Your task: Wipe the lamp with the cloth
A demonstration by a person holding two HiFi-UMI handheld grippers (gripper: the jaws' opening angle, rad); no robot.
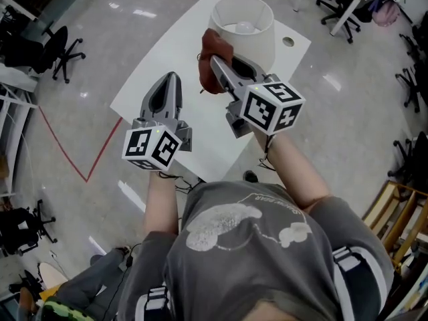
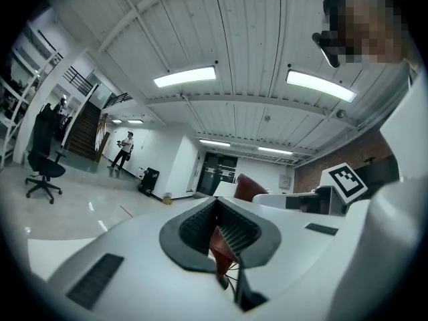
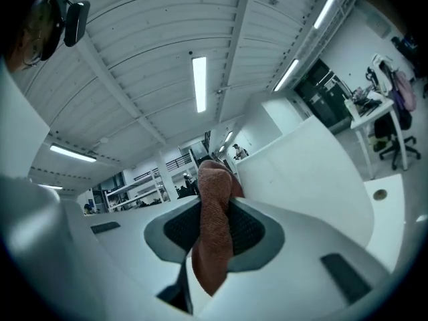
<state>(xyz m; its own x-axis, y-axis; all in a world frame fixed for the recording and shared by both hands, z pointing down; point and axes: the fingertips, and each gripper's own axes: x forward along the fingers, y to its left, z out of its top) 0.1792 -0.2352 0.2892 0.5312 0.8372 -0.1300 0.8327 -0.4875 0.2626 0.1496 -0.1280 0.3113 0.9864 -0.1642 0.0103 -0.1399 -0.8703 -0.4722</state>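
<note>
Right gripper pinches the cloth tight, the lamp just right of its fingertips and nearer this hand; left gripper, jaws together on nothing, hangs well apart.

Open-plan office or lab hall.
Left of the left tongs stand swivel chairs, desks far right, red floor tape, strip lights overhead.
</note>
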